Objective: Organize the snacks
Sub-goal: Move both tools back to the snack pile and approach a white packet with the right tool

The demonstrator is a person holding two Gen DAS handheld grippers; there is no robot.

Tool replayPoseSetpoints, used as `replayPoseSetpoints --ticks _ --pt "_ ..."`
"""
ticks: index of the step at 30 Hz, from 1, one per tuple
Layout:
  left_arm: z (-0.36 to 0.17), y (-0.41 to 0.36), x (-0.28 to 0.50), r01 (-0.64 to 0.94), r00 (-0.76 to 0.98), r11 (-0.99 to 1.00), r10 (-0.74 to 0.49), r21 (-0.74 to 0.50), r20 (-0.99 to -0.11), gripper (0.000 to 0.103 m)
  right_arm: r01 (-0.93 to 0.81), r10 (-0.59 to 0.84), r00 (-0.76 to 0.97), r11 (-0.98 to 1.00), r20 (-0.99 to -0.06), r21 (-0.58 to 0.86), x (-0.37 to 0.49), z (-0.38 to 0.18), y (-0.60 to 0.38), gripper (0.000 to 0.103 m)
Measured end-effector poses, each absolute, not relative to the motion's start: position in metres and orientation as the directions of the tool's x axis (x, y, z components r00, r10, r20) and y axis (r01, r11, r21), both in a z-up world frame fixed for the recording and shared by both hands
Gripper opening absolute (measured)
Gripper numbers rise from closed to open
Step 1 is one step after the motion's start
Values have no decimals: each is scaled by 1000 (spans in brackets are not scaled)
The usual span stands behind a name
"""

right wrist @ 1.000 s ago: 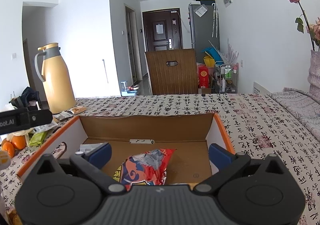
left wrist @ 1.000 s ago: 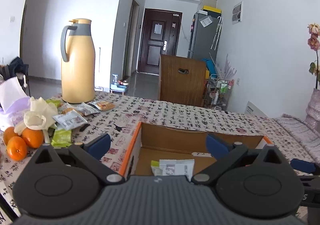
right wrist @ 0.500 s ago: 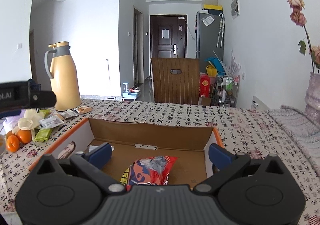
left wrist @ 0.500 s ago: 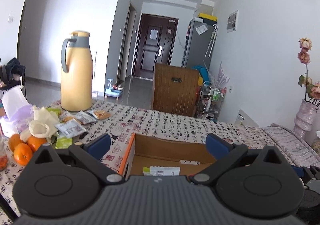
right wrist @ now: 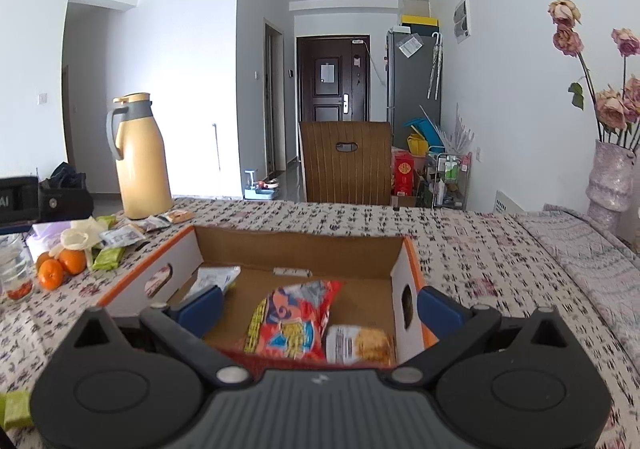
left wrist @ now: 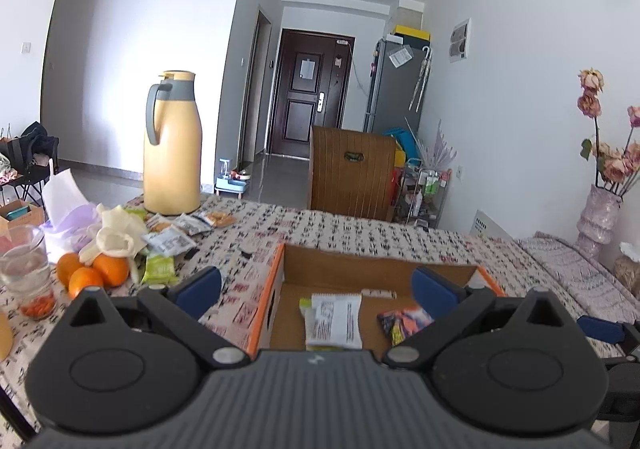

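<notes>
Several snack packets [right wrist: 294,323] are already lying in the cardboard box [right wrist: 412,261] while you are holding both grippers, left gripper [left wrist: 316,289] and right gripper [right wrist: 318,305], with jaws wide and empty, leaving loose packets [left wrist: 172,239] waiting by the worktop's left edge near the thermos [left wrist: 172,145].

Two black grippers [left wrist: 316,287] [right wrist: 318,303], ribbed grey bodies, blue finger pads [left wrist: 199,285], seemingly silver pivot screws.

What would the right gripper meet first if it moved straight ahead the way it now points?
Probably the red snack bag lying in the cardboard box, since the open right gripper points over it; depth is unclear, so it might pass above to the box's far wall.
</notes>
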State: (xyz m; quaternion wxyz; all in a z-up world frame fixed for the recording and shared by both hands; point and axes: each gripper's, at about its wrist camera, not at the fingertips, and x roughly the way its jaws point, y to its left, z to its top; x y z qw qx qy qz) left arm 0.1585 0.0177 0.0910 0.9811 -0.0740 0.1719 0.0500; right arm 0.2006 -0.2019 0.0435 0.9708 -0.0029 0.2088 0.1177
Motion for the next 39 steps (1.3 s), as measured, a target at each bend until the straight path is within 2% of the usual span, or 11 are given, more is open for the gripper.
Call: replayPoseSetpoints --ticks 13,29,35,39 --pt "50 24 103 -99 906 991 53 -89 -420 103 -225 222 865 973 -450 48 137 21 -214 103" --pt "2 37 67 -70 852 992 6 -102 -523 103 -199 192 797 979 -573 51 104 -28 -223 103" --pt "-4 37 69 -74 842 992 6 -104 -540 103 -160 160 782 986 -603 55 114 -38 -222 92" --pt "-4 36 70 -75 840 992 8 -102 -543 103 -158 156 771 986 -618 52 117 -43 -220 91"
